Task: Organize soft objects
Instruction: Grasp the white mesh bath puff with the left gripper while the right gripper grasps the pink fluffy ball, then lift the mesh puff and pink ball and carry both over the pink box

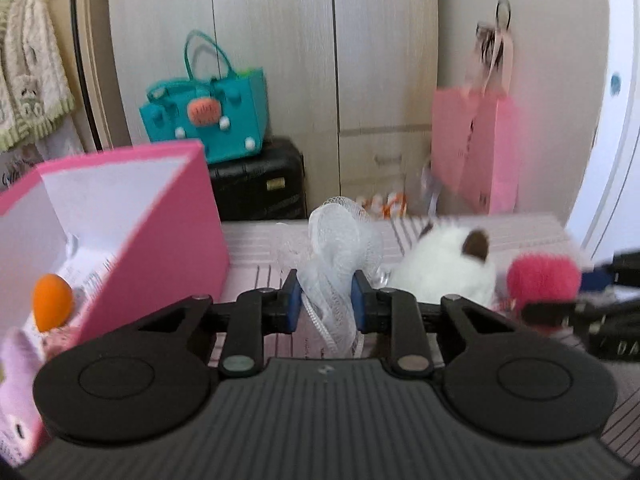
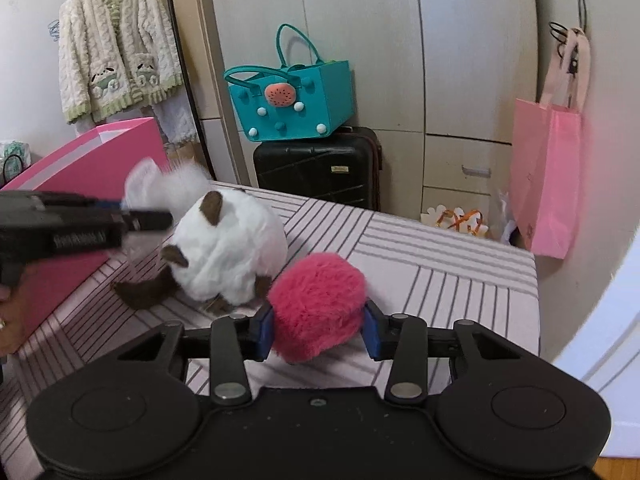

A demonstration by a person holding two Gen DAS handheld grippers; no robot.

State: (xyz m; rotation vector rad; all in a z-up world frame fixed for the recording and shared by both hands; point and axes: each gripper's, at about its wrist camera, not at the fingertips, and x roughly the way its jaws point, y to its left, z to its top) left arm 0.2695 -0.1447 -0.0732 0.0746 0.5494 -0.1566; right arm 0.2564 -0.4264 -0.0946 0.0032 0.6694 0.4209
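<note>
L gripper (image 1: 326, 300) jaws clenched on white mesh pouf (image 1: 340, 248), lifted just above striped desk (image 1: 256, 248), right beside pink box (image 1: 160, 216). Box open; orange ball (image 1: 52, 300) + other soft bits inside. R gripper (image 2: 318, 330) jaws around pink fuzzy ball (image 2: 318, 304), pads pressing both sides, ball resting on desk. White plush w/ brown ears (image 2: 228, 248) lies btwn pouf and pink ball, touching the ball. Bkgd: teal bag (image 2: 296, 100) on black suitcase (image 2: 316, 168).
</note>
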